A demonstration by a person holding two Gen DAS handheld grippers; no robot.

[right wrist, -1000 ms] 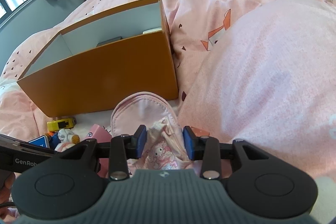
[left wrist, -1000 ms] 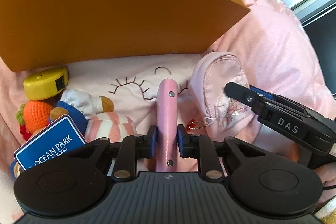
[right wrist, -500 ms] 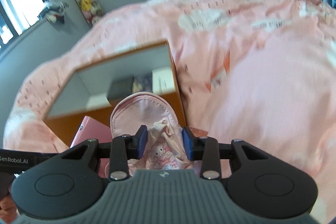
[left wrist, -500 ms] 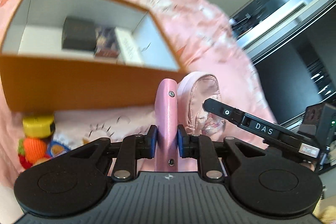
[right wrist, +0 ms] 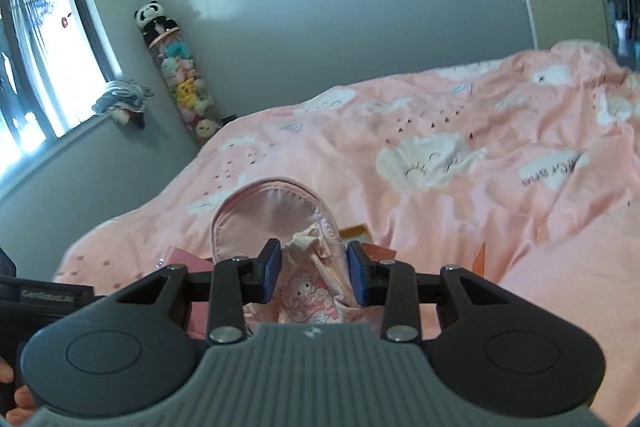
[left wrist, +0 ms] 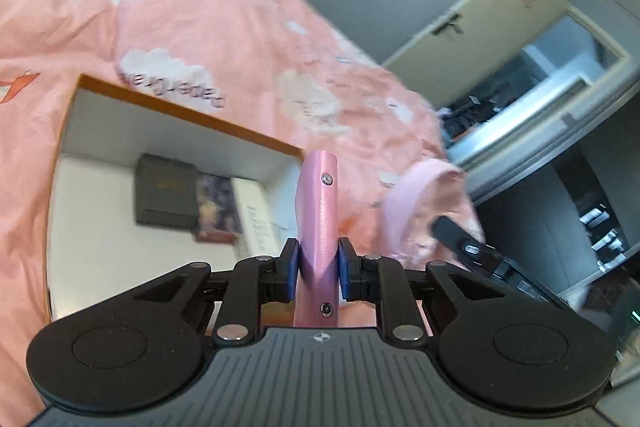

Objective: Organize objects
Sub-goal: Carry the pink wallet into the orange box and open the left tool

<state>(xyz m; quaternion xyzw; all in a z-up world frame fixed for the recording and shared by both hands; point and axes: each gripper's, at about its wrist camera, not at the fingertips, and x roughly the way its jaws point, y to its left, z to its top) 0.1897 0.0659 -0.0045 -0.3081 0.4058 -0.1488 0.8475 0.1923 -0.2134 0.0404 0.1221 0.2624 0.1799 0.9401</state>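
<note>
Box (left wrist: 120, 251), orange outside and white inside, lies open on the pink bed (left wrist: 200, 27). Left wrist view: our left gripper (left wrist: 318, 269) has its fingers closed on one pink case (left wrist: 318, 211), held edge-up over the box's right end. Inside we count three flat items: dark case (left wrist: 166, 191), patterned card (left wrist: 214, 211), white booklet (left wrist: 256, 223). Step in hand, we judge: carrying to the box. Next move calls for lowering clear of those three, then letting go.

Right wrist view: our right gripper (right wrist: 314, 273) pinches one pink pouch (right wrist: 276, 223), lifted above the bed. The box is mostly hidden behind it.
</note>
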